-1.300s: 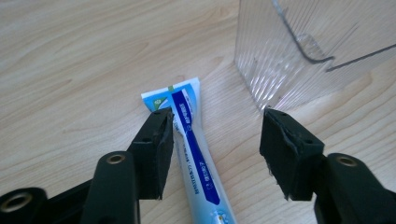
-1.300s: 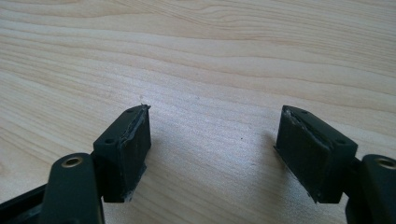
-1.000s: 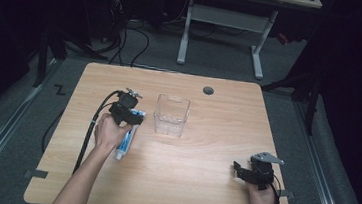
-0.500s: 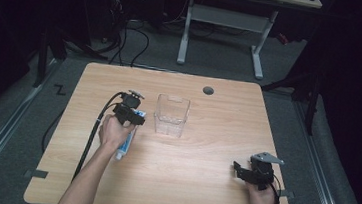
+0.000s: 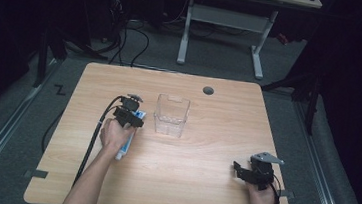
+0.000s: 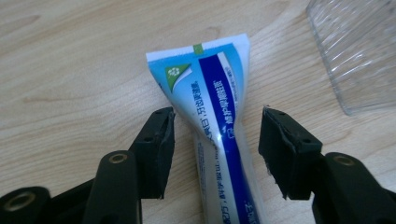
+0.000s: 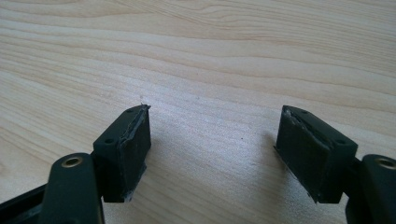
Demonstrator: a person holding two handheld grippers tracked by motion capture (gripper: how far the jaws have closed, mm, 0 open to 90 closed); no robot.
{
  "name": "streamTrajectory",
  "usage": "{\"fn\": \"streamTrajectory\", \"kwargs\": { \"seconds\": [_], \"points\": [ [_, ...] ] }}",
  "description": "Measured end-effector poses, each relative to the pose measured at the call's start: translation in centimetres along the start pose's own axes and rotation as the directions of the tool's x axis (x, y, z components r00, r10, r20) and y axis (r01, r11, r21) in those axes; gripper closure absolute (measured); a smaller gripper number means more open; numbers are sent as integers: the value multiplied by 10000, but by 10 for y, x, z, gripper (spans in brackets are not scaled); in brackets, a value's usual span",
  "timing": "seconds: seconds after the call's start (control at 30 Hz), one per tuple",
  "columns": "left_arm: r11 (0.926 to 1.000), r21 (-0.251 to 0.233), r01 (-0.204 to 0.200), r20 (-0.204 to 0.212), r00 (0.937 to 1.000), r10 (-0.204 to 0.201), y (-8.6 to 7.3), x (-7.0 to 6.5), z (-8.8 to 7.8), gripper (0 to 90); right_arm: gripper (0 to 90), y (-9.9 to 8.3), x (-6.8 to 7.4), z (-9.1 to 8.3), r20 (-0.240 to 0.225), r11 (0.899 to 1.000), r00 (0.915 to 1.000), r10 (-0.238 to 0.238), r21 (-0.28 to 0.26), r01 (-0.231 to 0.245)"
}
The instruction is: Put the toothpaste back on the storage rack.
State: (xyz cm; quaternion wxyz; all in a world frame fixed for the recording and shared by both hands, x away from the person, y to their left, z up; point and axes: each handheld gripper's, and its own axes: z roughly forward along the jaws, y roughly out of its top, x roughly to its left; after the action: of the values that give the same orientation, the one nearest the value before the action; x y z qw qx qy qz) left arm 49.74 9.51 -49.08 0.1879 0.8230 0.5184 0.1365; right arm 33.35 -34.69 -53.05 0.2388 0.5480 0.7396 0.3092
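Toothpaste tube (image 6: 219, 126) lying flat on the wooden table (image 5: 211, 185), crimped end pointing toward the clear plastic container (image 5: 171, 115) just beside it. Left gripper (image 6: 215, 140) is straddling the tube, jaws spread, pads seemingly not pressing, though the near pad's contact is hard to judge. Risk: closing on the tapering, slippery body could be squeezing it sideways or out. Right gripper (image 7: 215, 149) is idling spread-jawed over bare wood, well apart.

The table (image 5: 216, 135) is lit brightly from above while the surroundings at the frame edges are left dark, and soft shadows are cast in both sharp gripper views.
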Motion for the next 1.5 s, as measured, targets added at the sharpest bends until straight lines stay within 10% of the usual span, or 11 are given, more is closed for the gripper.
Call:
{"fn": "streamTrajectory", "kwargs": {
  "seconds": [1.5],
  "points": [
    [9992,57,392,1039,9938,-396,-3,8,2,708,260,0,0,0,-8,10000,10000,-16,-3,16]
  ]
}}
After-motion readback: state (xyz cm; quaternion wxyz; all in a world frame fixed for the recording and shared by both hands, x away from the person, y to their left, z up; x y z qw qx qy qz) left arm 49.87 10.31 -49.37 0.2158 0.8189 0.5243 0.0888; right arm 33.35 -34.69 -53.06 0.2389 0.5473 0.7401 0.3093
